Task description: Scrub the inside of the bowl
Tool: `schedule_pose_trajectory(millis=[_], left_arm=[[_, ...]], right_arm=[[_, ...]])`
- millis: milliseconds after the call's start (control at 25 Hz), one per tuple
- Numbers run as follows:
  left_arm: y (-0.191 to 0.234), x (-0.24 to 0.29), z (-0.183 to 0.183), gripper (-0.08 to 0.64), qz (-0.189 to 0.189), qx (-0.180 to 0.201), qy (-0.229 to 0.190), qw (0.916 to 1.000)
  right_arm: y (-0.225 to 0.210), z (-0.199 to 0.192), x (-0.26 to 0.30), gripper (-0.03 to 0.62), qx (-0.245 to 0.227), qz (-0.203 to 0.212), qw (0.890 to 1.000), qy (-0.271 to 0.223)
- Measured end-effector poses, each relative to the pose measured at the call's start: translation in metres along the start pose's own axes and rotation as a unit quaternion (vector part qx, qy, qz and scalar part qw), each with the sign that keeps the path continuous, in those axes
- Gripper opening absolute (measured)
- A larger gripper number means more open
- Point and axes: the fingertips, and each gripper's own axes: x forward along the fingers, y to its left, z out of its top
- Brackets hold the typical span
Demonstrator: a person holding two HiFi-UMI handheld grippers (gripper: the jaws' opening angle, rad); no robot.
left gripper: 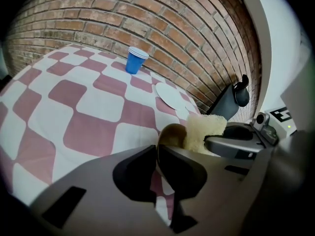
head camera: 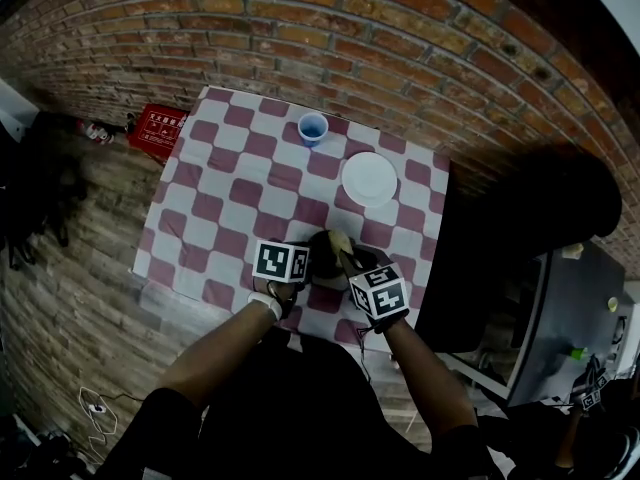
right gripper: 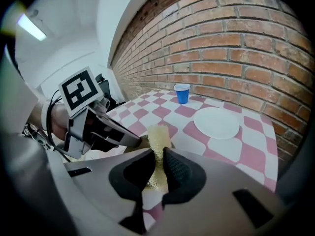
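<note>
A dark brown bowl point(head camera: 322, 260) sits near the front edge of the checked table point(head camera: 220, 208), between my two grippers. In the left gripper view, my left gripper point(left gripper: 157, 157) is shut on the rim of the bowl point(left gripper: 172, 134). My right gripper point(right gripper: 158, 167) is shut on a yellow sponge point(right gripper: 158, 140), which stands upright between its pads. The sponge point(left gripper: 204, 128) is at the bowl's right side, over its opening point(head camera: 341, 240). The bowl's inside is mostly hidden by the grippers.
A blue cup point(head camera: 313, 128) stands at the table's far edge and a white plate point(head camera: 369, 178) lies right of it. A brick wall rises behind the table. A dark cabinet point(head camera: 470, 268) abuts the table's right side. A red box point(head camera: 157, 128) lies on the floor at left.
</note>
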Motion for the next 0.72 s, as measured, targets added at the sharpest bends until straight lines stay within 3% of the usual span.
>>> schedule_pose_trajectory(millis=[360,720], left_arm=[[-0.001,0.001,0.000,0.034,0.001,-0.004,-0.005,1.0000],[-0.003,0.000,-0.002,0.034,0.008,0.003,-0.008,0.9999]], right_arm=[[0.041,-0.018,0.008,0.060,0.036,0.036,0.999,0.002],[0.021,0.003,0.031,0.060,0.006,-0.006,1.000,0.003]])
